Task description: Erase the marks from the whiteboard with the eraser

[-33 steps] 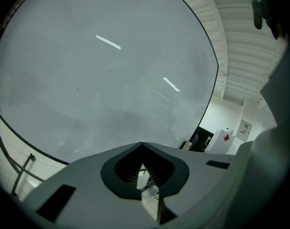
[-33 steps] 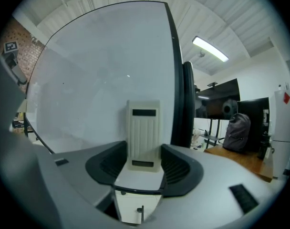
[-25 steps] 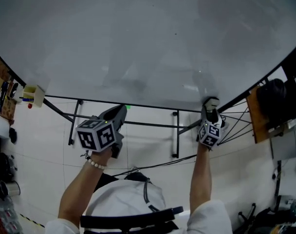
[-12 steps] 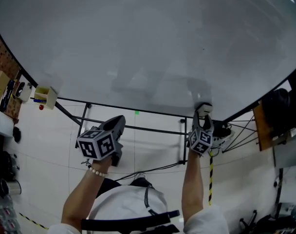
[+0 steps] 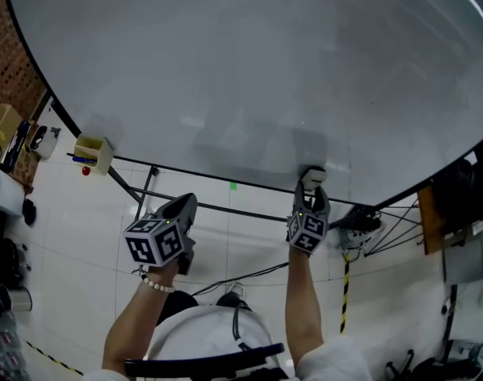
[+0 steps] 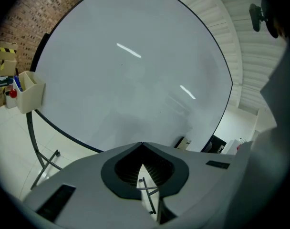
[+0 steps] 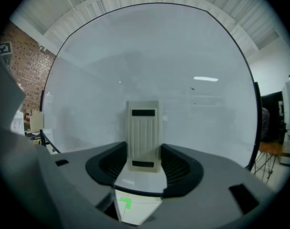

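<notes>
A large whiteboard (image 5: 249,62) fills the head view; its surface looks wiped, with faint smears near the lower edge. My right gripper (image 5: 310,190) is shut on a beige ribbed eraser (image 7: 144,135), whose tip (image 5: 312,173) presses against the board's bottom edge. In the right gripper view the eraser stands upright between the jaws, flat against the whiteboard (image 7: 150,61). My left gripper (image 5: 186,205) hangs below the board, away from it, jaws shut with nothing in them. The left gripper view shows the whiteboard (image 6: 130,66) and the eraser (image 6: 184,143) far off.
A small yellow marker holder (image 5: 93,152) hangs at the board's left lower edge. The board's black metal stand (image 5: 218,209) crosses the white tiled floor. Shelving with clutter (image 5: 7,133) stands at the left, a wooden table (image 5: 456,213) at the right.
The right gripper and eraser have slid leftward along the board's bottom edge. The left gripper has stayed low, below the board.
</notes>
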`<move>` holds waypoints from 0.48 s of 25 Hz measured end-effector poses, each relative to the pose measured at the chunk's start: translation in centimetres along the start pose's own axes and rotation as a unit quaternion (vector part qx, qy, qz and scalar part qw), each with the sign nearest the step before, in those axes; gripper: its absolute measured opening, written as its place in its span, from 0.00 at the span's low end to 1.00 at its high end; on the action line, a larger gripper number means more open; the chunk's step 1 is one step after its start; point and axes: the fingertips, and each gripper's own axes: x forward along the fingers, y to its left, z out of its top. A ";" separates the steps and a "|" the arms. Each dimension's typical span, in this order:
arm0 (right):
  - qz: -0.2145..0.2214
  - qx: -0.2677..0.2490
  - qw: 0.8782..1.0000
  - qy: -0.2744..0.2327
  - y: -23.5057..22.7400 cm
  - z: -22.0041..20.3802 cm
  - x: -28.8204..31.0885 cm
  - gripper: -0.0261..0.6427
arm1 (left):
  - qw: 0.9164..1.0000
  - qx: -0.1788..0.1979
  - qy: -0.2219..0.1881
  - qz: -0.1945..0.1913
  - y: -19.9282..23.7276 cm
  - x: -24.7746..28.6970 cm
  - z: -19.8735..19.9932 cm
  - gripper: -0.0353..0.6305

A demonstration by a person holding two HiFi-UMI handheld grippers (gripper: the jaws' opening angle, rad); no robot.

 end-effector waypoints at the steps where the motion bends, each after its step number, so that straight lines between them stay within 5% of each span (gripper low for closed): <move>1: 0.003 -0.001 1.000 0.003 1.3 0.0 0.1 0.42 | 1.000 0.006 -0.001 0.006 0.7 -0.5 0.2 0.03; 6: 0.012 0.008 1.000 0.022 8.1 -0.1 0.9 0.42 | 0.999 0.026 0.001 0.036 4.6 -3.1 1.1 0.03; 12: 0.018 0.021 0.999 0.035 16.1 -0.4 1.8 0.42 | 0.999 0.009 -0.002 0.051 9.1 -6.2 1.7 0.03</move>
